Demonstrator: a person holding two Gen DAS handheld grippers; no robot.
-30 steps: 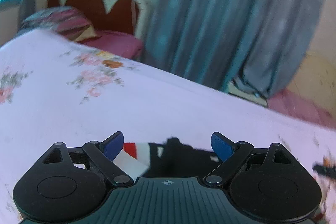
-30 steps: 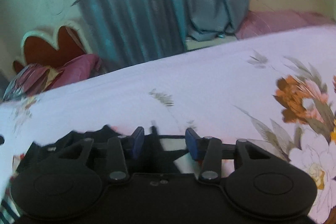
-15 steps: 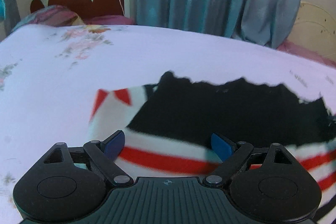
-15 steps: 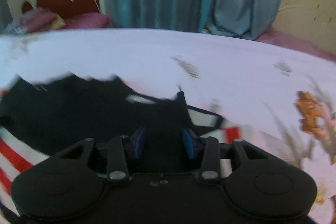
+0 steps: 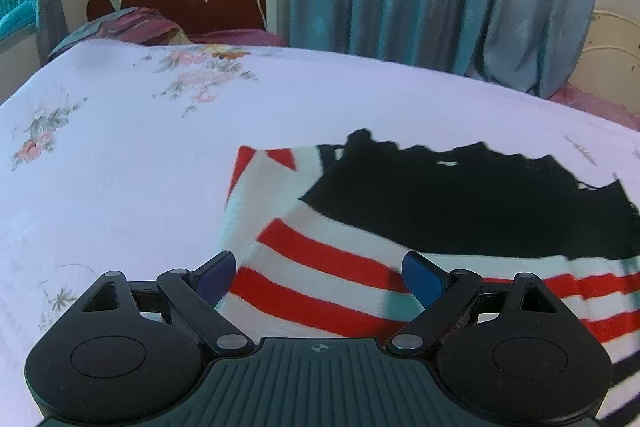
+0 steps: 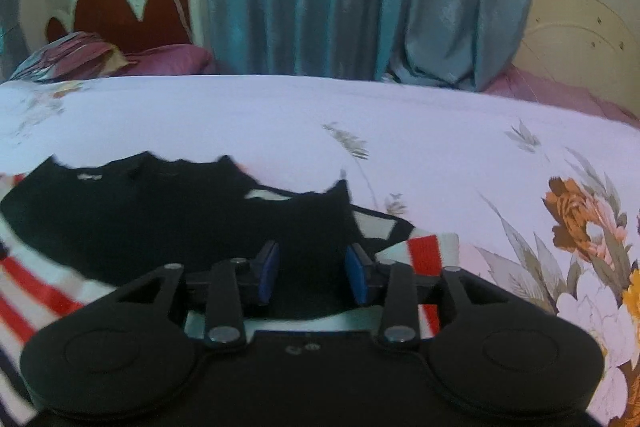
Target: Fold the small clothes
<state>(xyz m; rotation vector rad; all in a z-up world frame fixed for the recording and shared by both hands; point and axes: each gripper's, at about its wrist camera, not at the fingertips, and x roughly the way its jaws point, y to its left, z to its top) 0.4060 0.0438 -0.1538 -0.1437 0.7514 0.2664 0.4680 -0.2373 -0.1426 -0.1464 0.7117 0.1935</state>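
Laying the striped shirt [image 5: 320, 279] out on the bed [image 5: 120, 167], left gripper [image 5: 320, 277] wide open, right gripper [image 6: 312, 277] half open, gripping nothing; next needing a firm hold of an edge.

- The left gripper [image 5: 318, 277] points forward and downward toward 12 o'clock, its blue pads [image 5: 216, 273] spread wide, one at 9 o'clock and one at 3 o'clock, nothing pinched between them.
- The right gripper [image 6: 312, 277] tilts downward likewise, its jaws partly drawn together; they have just been opening slightly, with black cloth lying between the pads [image 6: 267, 277], grip unclear.
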